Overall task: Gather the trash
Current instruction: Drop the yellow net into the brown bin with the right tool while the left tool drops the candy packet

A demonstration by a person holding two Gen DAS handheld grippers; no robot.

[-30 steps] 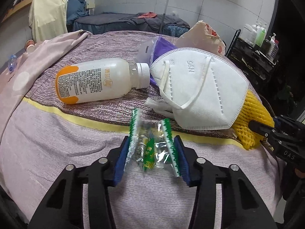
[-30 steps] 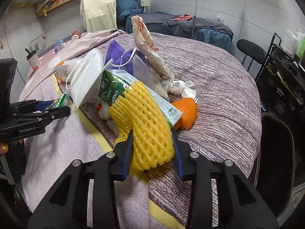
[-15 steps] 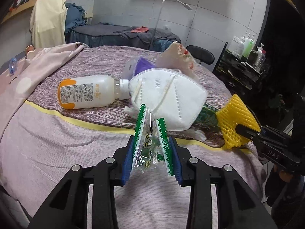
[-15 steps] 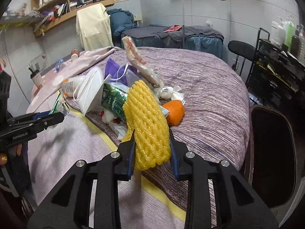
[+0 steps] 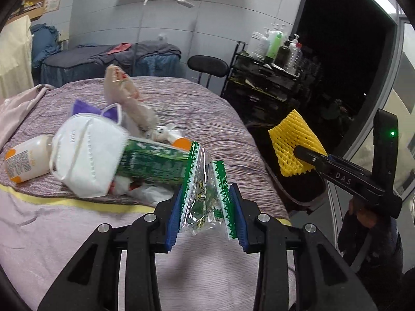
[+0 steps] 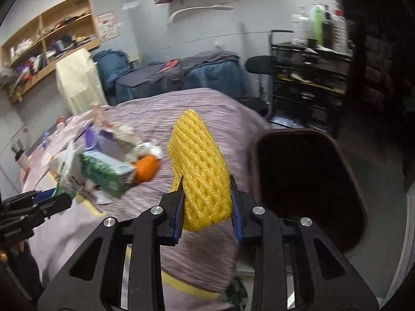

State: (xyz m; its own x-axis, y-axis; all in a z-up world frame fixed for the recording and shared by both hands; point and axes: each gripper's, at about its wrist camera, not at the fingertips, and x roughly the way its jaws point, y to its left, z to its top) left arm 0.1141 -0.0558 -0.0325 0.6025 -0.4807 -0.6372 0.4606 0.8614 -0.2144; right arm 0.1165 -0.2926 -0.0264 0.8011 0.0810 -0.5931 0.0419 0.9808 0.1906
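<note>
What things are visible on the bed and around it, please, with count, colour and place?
wrapper: 1, clear with green edges, in left gripper
foam net: 1, yellow, in right gripper
mask: 1, white, on bed
bottle: 1, white and orange, lying left of mask
carton: 1, green, right of mask
bin: 1, dark, beside bed
bed: 1, purple striped cover
rack: 1, black, behind bed, bottles on top
left gripper: 1, black, blue pads
right gripper: 1, black, blue pads

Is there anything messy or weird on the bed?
Yes. A heap of rubbish lies on the bed: a face mask, a tipped-over bottle, a green carton and an orange peel jumbled together.
</note>
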